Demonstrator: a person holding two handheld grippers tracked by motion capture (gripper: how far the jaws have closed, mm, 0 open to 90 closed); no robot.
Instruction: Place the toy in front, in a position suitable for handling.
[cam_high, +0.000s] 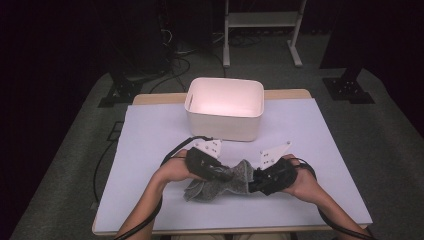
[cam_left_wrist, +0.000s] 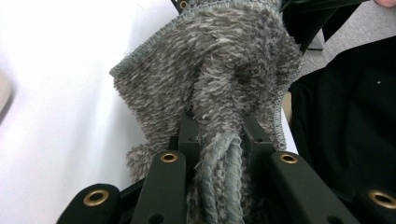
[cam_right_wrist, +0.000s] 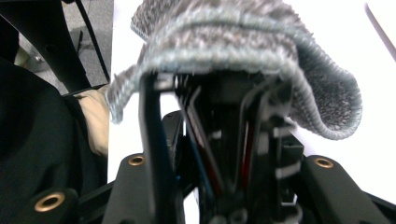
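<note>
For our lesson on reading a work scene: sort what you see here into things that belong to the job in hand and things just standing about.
In the job:
- grey towel, bunched between both tongs
- left tongs, shut on the towel
- right tongs, at the towel's other end

Standing about:
- white bin, behind the hands
- white frame on the floor beyond the table
- table with its pale cover

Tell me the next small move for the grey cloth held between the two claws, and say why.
Probably lift both claws together and carry the grey cloth toward the white bin. The left claw is shut on a bunched fold, and the right claw meets the cloth's other end, though its grip is unclear. The cloth sags onto the white table cover, with the open bin just behind it.
</note>
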